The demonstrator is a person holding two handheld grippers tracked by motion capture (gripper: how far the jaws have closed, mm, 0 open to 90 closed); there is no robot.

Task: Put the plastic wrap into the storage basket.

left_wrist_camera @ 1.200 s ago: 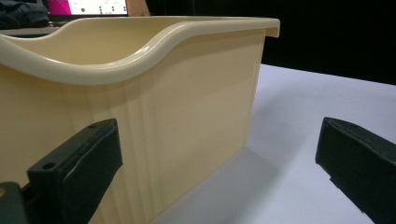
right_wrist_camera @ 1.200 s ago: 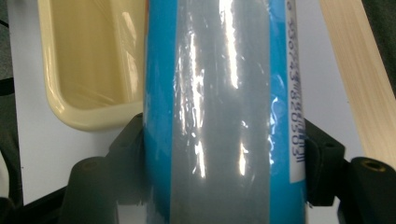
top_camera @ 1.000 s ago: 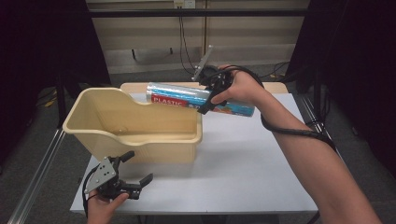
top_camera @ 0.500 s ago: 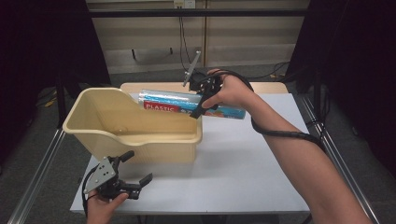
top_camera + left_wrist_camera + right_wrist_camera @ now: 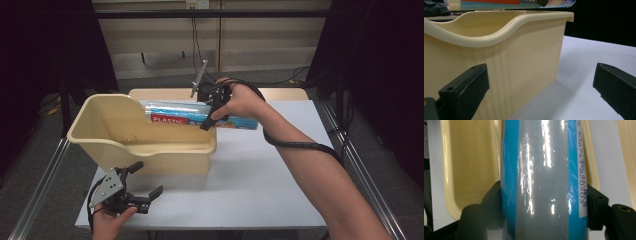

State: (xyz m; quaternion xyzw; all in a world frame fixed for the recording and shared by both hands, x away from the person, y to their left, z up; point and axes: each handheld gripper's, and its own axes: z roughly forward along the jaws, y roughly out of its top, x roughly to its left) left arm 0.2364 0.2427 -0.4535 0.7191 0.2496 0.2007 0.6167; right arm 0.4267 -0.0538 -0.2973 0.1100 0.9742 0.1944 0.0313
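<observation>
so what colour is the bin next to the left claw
Pale yellow bin, plain with no pattern; the high view shows it best.

This looks like a lab or recording booth rather than a home. Black curtains (image 5: pixel 45 55) hang on both sides of the white desk (image 5: pixel 250 185), metal rails (image 5: pixel 37 200) run along the floor beside it, and loose cables (image 5: pixel 197 47) hang down the plain wall behind it.
</observation>
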